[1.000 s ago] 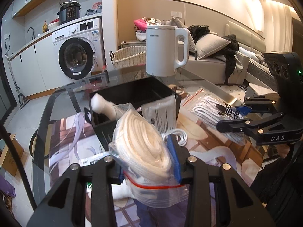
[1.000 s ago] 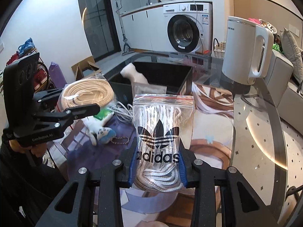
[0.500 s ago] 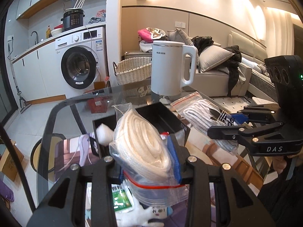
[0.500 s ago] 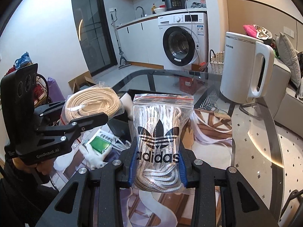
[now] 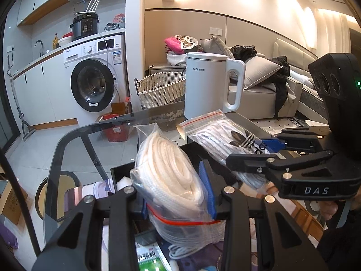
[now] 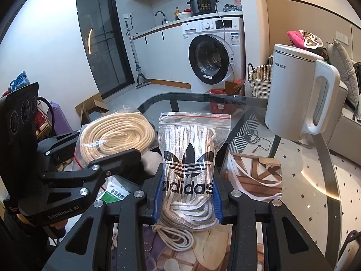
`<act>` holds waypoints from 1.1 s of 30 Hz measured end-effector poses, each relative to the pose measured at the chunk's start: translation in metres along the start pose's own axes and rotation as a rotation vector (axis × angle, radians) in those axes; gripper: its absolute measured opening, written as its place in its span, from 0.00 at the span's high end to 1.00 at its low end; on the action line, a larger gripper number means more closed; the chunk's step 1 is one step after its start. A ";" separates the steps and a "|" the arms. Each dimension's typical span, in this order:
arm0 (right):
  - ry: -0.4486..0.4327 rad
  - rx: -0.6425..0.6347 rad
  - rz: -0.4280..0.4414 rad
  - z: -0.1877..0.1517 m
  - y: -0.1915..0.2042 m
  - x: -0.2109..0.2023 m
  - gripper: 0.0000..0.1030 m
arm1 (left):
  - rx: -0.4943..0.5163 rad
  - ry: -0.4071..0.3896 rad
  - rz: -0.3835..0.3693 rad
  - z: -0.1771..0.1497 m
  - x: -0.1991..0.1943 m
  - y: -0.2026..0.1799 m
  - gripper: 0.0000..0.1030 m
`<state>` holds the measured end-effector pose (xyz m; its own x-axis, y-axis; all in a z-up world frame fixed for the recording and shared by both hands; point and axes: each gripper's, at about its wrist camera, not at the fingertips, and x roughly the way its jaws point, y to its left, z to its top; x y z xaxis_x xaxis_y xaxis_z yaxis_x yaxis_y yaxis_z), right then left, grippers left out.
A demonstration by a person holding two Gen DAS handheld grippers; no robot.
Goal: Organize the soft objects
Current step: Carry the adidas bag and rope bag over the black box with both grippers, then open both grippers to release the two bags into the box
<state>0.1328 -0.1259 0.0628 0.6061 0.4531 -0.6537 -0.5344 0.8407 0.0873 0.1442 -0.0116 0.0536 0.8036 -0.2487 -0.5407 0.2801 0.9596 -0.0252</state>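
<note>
Glass table (image 6: 315, 180) by the laundry corner, black box (image 5: 196, 149) as landmark. Left gripper (image 5: 178, 194) clamped on bagged cream rope (image 5: 171, 174), raised above the box, nearer it. Right gripper (image 6: 187, 194) clamped on Adidas lace bag (image 6: 191, 153), upright, alongside, just right of the box.

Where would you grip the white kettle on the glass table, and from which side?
Take the white kettle by its loop handle, which juts out on the sofa side with an open slot for a finger. Come in level from that side; the smooth upright body looks too wide. Both grippers are full, so free one first.
</note>
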 end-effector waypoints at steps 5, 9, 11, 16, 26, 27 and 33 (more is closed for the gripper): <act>0.018 0.009 -0.005 0.001 0.000 0.017 0.66 | -0.026 0.005 0.005 -0.002 0.009 0.009 0.65; 0.041 0.014 -0.012 0.002 0.000 0.032 0.66 | -0.036 0.011 0.004 -0.004 0.015 0.017 0.65; 0.053 0.005 -0.016 0.003 0.002 0.040 0.66 | -0.039 0.009 0.002 -0.004 0.017 0.021 0.65; 0.067 -0.005 -0.035 0.005 0.003 0.058 0.65 | -0.045 0.012 0.006 -0.007 0.018 0.026 0.65; 0.078 -0.022 -0.058 0.002 -0.004 0.056 0.42 | -0.051 0.004 0.007 -0.006 0.015 0.028 0.65; 0.073 -0.023 -0.065 0.001 -0.006 0.053 0.41 | -0.050 0.005 0.004 -0.006 0.016 0.027 0.65; 0.051 -0.013 -0.072 -0.002 -0.016 0.037 0.40 | -0.047 0.023 -0.021 -0.004 0.025 0.017 0.65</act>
<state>0.1629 -0.1229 0.0355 0.6128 0.3754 -0.6954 -0.4981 0.8666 0.0289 0.1671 -0.0012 0.0363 0.7850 -0.2666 -0.5592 0.2715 0.9594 -0.0763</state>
